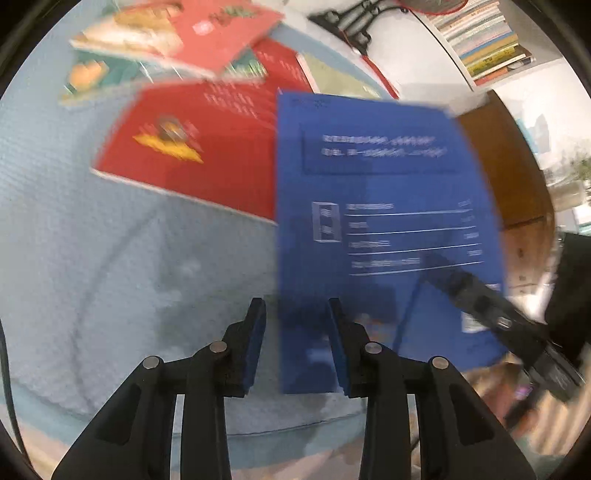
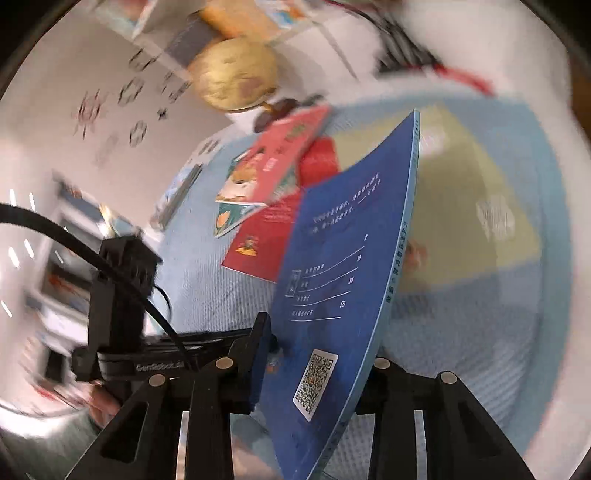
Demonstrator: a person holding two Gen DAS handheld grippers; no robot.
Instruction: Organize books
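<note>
A blue book (image 2: 332,266) with white text and a QR code stands tilted above the light-blue cloth (image 2: 207,288). My right gripper (image 2: 321,343) is shut on its lower edge; the right finger is hidden behind the cover. In the left wrist view the same blue book (image 1: 388,221) faces the camera, with the right gripper (image 1: 443,273) reaching in from the right. My left gripper (image 1: 295,310) is open, and the book's left edge lies beyond the gap between its pads. From the right wrist view, the left gripper (image 2: 207,341) reaches in level from the left.
A red book (image 1: 192,155), a coral book (image 1: 218,33), a teal picture book (image 1: 96,74) and an olive book (image 2: 461,192) lie on the cloth. Filled shelves (image 1: 487,40) stand at the back right. A globe (image 2: 236,74) stands beyond the books.
</note>
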